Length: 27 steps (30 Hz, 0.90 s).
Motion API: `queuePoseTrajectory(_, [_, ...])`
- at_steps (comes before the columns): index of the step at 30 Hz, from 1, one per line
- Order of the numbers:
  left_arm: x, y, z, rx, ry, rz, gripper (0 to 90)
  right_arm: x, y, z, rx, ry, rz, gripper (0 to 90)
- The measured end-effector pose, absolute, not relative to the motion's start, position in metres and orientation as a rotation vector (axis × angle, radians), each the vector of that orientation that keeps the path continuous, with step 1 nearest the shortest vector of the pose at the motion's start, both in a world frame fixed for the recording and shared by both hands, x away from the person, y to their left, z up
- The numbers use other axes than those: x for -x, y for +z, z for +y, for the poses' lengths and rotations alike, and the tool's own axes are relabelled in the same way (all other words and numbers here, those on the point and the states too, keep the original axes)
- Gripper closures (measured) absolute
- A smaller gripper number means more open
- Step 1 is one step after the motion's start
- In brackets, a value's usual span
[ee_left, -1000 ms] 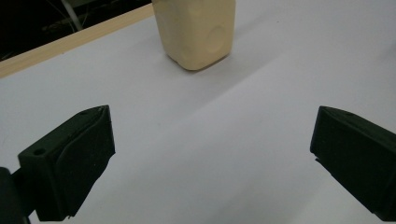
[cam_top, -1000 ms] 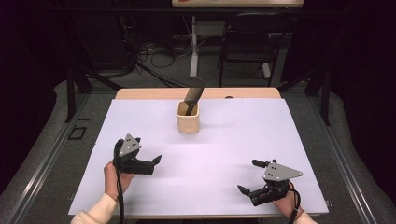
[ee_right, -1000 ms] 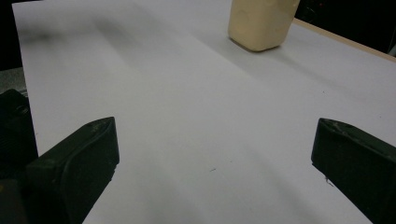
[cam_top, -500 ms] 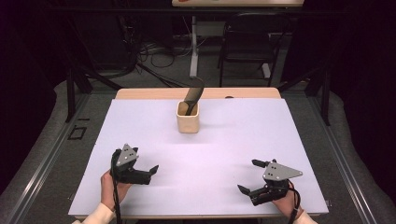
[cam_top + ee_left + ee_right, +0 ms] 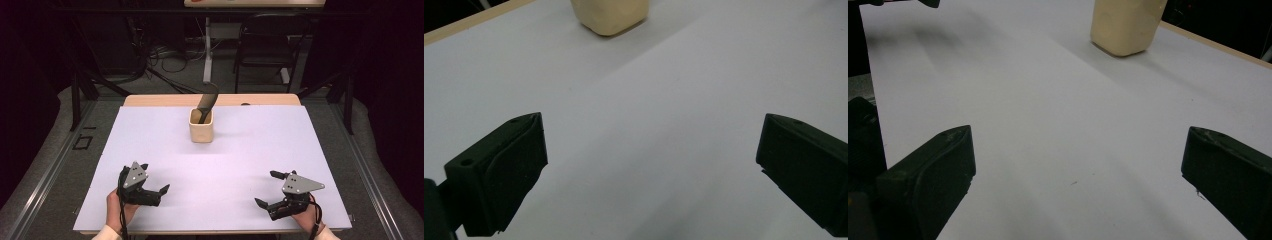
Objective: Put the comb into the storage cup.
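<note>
A cream cup [image 5: 201, 131] stands at the far middle of the white table [image 5: 240, 150], with a dark utensil [image 5: 207, 103] leaning out of it. My left gripper [image 5: 155, 178] rests near the front left edge, held in a hand, open and empty. Near the front right, my right gripper [image 5: 265, 188] is also open with nothing between its fingers. In the left gripper view the cup [image 5: 611, 15] sits far ahead of the open gripper [image 5: 651, 167]. The right gripper view has the cup [image 5: 1125, 25] at the upper right, well beyond the open gripper [image 5: 1075, 172].
A wooden strip [image 5: 165, 100] borders the table's far edge. Behind it are a black chair [image 5: 265, 45], cables [image 5: 160, 60] on the floor and a white post [image 5: 207, 50]. Metal rails [image 5: 45, 170] run along both sides of the table.
My left gripper has drawn back toward the table's near edge. The right gripper and the cup have stayed where they were.
</note>
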<state>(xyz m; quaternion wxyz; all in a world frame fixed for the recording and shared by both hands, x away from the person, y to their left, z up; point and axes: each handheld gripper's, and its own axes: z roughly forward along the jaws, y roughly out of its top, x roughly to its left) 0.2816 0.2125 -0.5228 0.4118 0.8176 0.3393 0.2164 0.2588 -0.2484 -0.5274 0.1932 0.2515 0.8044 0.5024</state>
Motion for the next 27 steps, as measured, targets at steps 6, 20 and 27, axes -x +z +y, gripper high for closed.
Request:
queuePoseTrajectory(6, [-0.277, -0.526, 0.216, -2.046, 0.541, 0.867, 0.0, -0.259, -0.527, -0.249, -0.704, 1.411, 2.254, 0.3])
queuePoseTrajectory(20, [-0.268, -0.533, 0.223, -2.051, 0.52, 0.862, 0.0, -0.259, -0.527, -0.249, -0.698, 1.412, 2.257, 0.3])
queuePoseTrajectory(27, [-0.268, -0.534, 0.226, -2.058, 0.525, 0.846, 0.0, -0.26, -0.528, -0.248, -0.699, 1.409, 2.267, 0.2])
